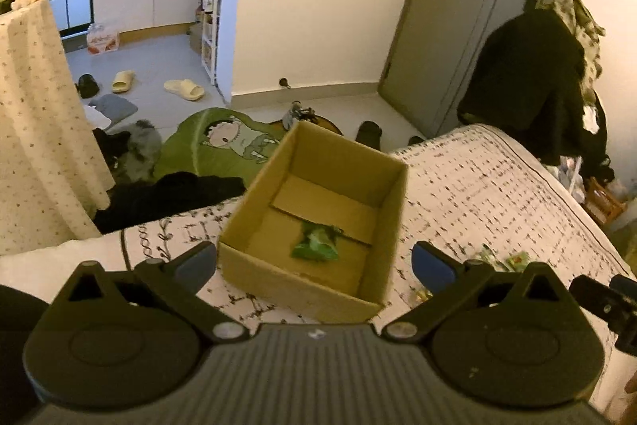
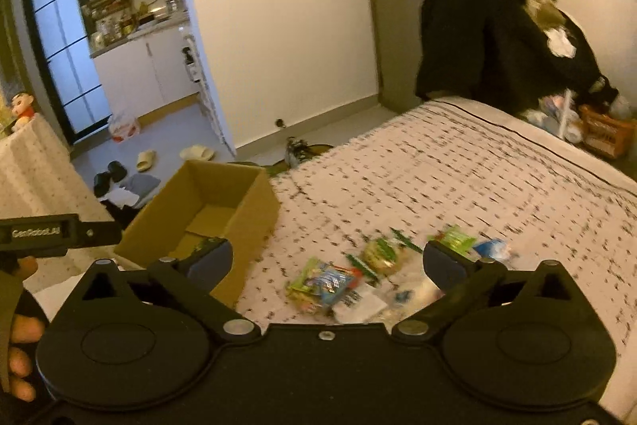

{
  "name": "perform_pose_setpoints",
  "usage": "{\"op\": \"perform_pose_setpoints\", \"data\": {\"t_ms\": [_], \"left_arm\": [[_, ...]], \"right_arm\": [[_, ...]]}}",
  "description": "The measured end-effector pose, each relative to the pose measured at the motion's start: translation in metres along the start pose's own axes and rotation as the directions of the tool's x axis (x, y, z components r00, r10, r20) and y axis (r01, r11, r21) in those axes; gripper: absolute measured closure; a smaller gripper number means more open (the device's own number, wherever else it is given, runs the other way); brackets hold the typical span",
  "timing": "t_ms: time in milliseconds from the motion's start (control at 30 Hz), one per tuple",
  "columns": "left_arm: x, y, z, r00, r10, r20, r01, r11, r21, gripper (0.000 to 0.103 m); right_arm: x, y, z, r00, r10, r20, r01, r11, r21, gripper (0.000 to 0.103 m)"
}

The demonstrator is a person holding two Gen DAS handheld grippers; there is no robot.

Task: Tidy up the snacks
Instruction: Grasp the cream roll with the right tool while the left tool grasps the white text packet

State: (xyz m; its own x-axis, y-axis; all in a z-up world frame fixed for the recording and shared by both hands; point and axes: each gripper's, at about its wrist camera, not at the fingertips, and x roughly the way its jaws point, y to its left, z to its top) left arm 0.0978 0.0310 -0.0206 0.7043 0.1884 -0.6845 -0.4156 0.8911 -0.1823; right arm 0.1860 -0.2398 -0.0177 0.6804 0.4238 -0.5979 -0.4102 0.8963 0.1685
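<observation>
An open cardboard box (image 1: 318, 289) stands on the patterned bed, and it also shows in the right wrist view (image 2: 254, 210). One green snack packet (image 1: 316, 245) lies inside it. My left gripper (image 1: 314, 263) is open and empty, hovering just above the box's near wall. Several loose snack packets (image 2: 324, 283) lie on the bed to the right of the box, among them a green round one (image 2: 382, 253) and a green and blue pair (image 2: 469, 243). My right gripper (image 2: 326, 261) is open and empty above these packets.
The bedspread (image 2: 458, 178) stretches right and back. Beyond the bed's edge lie a green cartoon cushion (image 1: 223, 146), dark clothes (image 1: 167, 194) and slippers (image 1: 183, 88) on the floor. A draped table (image 1: 36, 130) stands at the left. A coat-covered chair (image 1: 529, 74) stands at the right.
</observation>
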Motion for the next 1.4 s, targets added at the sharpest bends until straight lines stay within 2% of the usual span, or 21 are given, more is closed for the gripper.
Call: {"op": "perform_pose_setpoints", "data": {"t_ms": [133,267,400,567,733,933,1100,1333,1400], "left_arm": [[0.003,-0.012,-0.007,0.999,-0.013,-0.029,0.014,1.000,0.003,0.000],[0.010,-0.025,-0.016,0.996,-0.030,-0.085,0.030,1.000,-0.010,0.000],[0.009,-0.039,-0.028,0.996,-0.043,-0.075,0.045,0.999,0.022,0.000],[0.006,-0.055,-0.040,0.993,-0.106,-0.053,0.107,0.994,0.025,0.000],[0.011,-0.068,-0.051,0.991,-0.122,-0.056,0.124,0.992,0.029,0.003],[0.027,-0.084,-0.070,0.986,-0.146,-0.074,0.150,0.988,0.044,0.004],[0.044,-0.096,-0.079,0.979,-0.172,-0.106,0.177,0.984,0.038,0.011],[0.072,-0.110,-0.084,0.966,-0.206,-0.156,0.205,0.979,-0.019,0.027],[0.080,-0.115,-0.085,0.961,-0.219,-0.169,0.216,0.976,-0.041,0.030]], "right_arm": [[0.000,-0.022,-0.005,1.000,-0.018,-0.005,0.019,0.996,0.083,0.000],[-0.001,-0.034,-0.007,0.999,-0.046,-0.003,0.046,0.992,0.119,0.000],[0.002,-0.041,-0.011,0.996,-0.084,-0.024,0.087,0.985,0.146,0.000],[0.003,-0.049,-0.013,0.997,-0.069,-0.035,0.074,0.986,0.151,0.000],[0.008,-0.065,-0.017,0.995,-0.081,-0.061,0.092,0.975,0.201,0.002],[0.018,-0.083,-0.025,0.991,-0.090,-0.101,0.114,0.959,0.260,0.013],[0.024,-0.095,-0.030,0.989,-0.086,-0.123,0.119,0.950,0.290,0.018],[0.041,-0.104,-0.036,0.984,-0.052,-0.172,0.108,0.936,0.336,0.031],[0.049,-0.107,-0.039,0.981,-0.036,-0.193,0.105,0.929,0.356,0.042]]}}
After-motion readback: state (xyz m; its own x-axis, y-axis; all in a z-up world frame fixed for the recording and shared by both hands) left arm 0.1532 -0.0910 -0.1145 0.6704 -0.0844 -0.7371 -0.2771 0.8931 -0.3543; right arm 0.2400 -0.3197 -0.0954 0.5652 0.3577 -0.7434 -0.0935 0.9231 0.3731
